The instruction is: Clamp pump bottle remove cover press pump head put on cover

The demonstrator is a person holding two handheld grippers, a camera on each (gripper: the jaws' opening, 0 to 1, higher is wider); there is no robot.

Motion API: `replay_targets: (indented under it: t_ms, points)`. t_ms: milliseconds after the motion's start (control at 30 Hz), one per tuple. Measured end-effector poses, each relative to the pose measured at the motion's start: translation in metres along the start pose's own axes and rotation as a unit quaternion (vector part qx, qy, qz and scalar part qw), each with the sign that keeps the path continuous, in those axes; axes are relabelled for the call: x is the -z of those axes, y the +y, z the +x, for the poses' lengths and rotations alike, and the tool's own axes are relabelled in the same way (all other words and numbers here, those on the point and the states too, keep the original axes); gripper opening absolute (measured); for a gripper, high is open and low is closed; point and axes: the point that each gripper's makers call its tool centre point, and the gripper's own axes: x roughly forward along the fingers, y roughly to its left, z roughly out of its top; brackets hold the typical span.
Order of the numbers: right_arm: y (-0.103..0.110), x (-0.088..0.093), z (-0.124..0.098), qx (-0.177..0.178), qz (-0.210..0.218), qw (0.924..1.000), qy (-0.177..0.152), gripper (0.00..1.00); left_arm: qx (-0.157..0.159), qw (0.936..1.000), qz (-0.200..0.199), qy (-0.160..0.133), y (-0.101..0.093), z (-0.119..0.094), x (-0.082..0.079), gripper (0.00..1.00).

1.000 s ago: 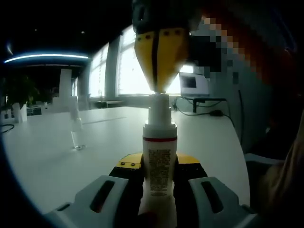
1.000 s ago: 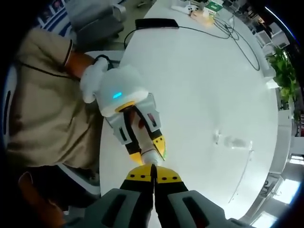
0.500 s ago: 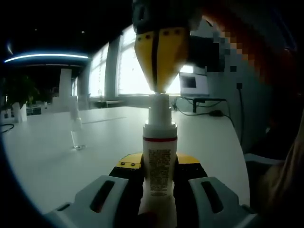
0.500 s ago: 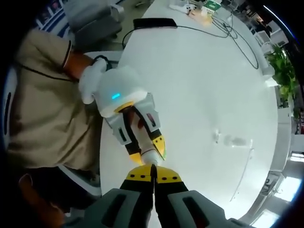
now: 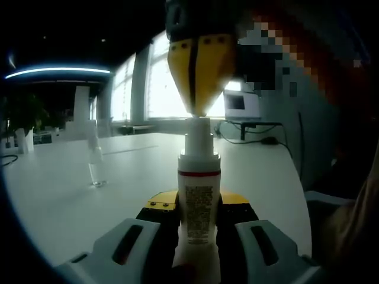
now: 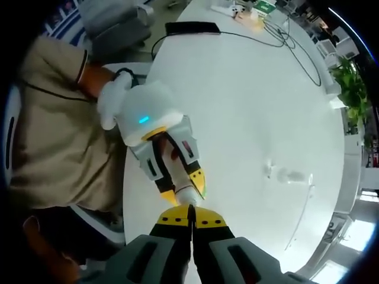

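Fingers of the left gripper clamp the pump bottle; right gripper, fingers together, presses its pump head.

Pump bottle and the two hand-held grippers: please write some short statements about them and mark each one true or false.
1. The left hand-held gripper holds the pump bottle upright between its jaws. True.
2. The right hand-held gripper has its jaws wide open. False: its yellow tips are shut together, resting on top of the pump head.
3. The clear cover stands on the white table, apart from the bottle. True.
4. The clear cover is on the pump head. False: the pump head is bare.
5. A potted plant stands at the table's edge in the right gripper view. True.
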Motion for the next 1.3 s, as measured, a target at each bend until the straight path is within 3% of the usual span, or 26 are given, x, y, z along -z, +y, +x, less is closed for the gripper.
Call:
replay_targets:
  t_ms: [1300]
  points:
    - [0.0031, -0.0003, 0.0065, -0.011, 0.009, 0.9999, 0.005, 0.0, -0.002, 1.0, 0.002, 0.0, -0.0001, -0.0003, 0.0, 0.14]
